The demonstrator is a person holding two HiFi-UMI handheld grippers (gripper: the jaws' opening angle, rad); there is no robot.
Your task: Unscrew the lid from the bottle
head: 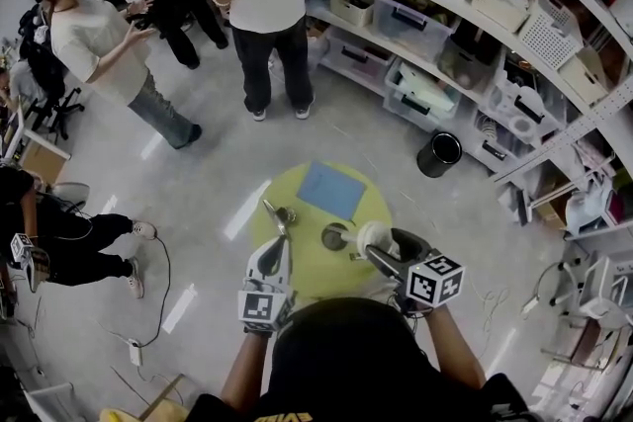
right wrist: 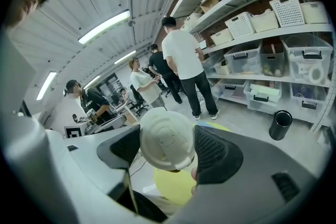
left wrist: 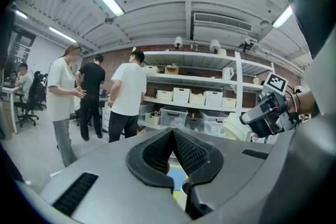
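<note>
1. Right gripper grasps the white lid, held off the open bottle standing mid round table
2. Left gripper clenched, empty
3. Unscrewing looks done; next, set the lid down

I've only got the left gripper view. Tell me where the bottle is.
Observer: In the head view, the bottle stands on the round yellow table, lid off, just beside the right gripper.
Operator: Confirm the lid.
Observer: In the right gripper view, the white lid is clamped between that gripper's jaws.
Operator: Place my gripper from above.
Observer: The left gripper hangs over the table, left of the bottle, not touching it.
</note>
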